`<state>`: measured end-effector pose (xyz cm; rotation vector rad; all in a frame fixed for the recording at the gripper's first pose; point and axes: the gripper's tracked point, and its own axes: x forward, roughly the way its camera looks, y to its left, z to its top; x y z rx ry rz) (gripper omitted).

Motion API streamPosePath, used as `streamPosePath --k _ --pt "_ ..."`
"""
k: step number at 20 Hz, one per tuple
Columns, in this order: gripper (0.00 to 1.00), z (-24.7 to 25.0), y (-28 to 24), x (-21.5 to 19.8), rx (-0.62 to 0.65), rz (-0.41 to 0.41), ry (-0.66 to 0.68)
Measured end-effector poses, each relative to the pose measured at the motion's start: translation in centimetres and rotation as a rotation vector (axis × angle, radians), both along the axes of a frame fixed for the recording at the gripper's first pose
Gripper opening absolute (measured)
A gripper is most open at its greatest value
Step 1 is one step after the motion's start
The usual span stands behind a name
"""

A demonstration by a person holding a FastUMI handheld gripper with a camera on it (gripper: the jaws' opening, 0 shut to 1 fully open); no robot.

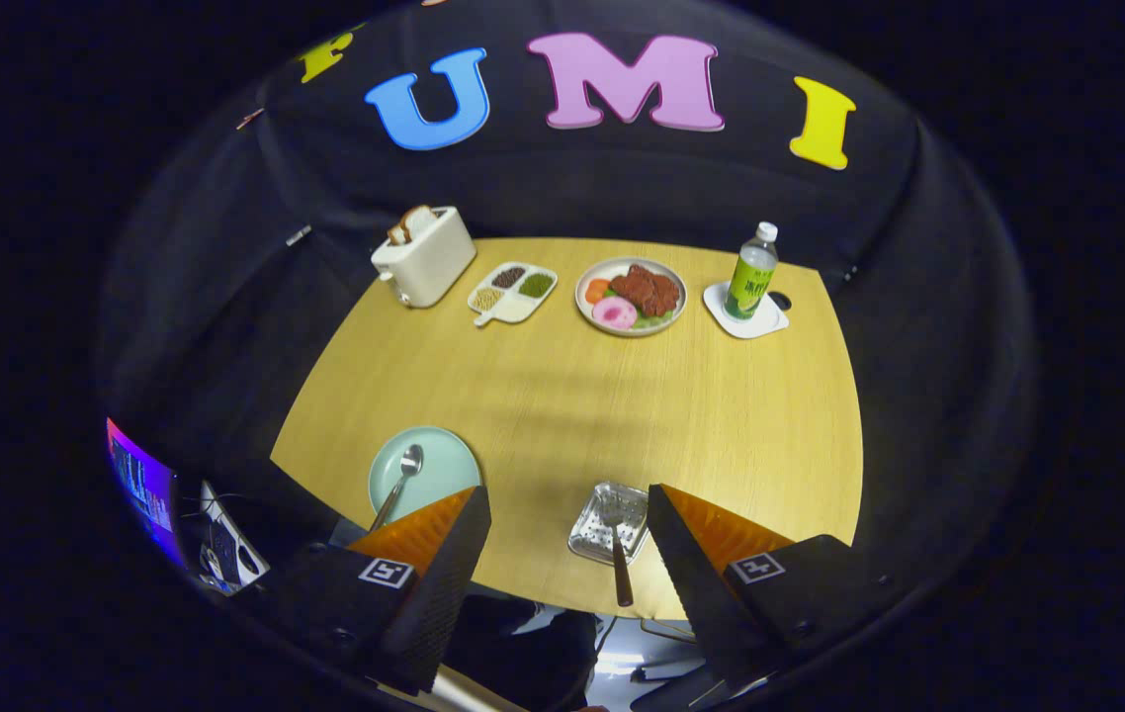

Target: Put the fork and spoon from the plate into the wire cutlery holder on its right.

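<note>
A pale green plate [439, 465] lies near the table's front edge, just ahead of my left finger. A metal spoon [400, 482] rests on it, bowl up and handle running back toward that finger. To its right a small wire cutlery holder [594, 534] sits between my fingers. The fork [616, 549] lies in it, tines in the basket and dark handle sticking out over the table's front edge. My gripper [568, 499] hovers high above the table edge, open, with nothing between its fingers.
Along the far side of the round wooden table [582, 396] stand a white toaster [424, 255] with bread, a divided dish [513, 291] of seeds, a plate of food [631, 296] and a green bottle [751, 275] on a white coaster. A lit screen [139, 485] sits off the front left.
</note>
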<state>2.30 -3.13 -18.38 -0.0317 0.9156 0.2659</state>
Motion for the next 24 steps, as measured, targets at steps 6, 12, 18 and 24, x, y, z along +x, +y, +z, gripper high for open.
streamPosePath --k 6,12,18,24 --pt "0.99 -2.6 7.1 -2.7 0.009 0.009 -0.104" --pt "0.99 -9.1 17.0 -5.5 0.079 0.069 0.012" --pt "0.99 -16.7 23.6 -7.3 0.078 0.130 0.211" --pt "0.99 -24.0 26.3 -8.6 0.014 0.099 0.374"
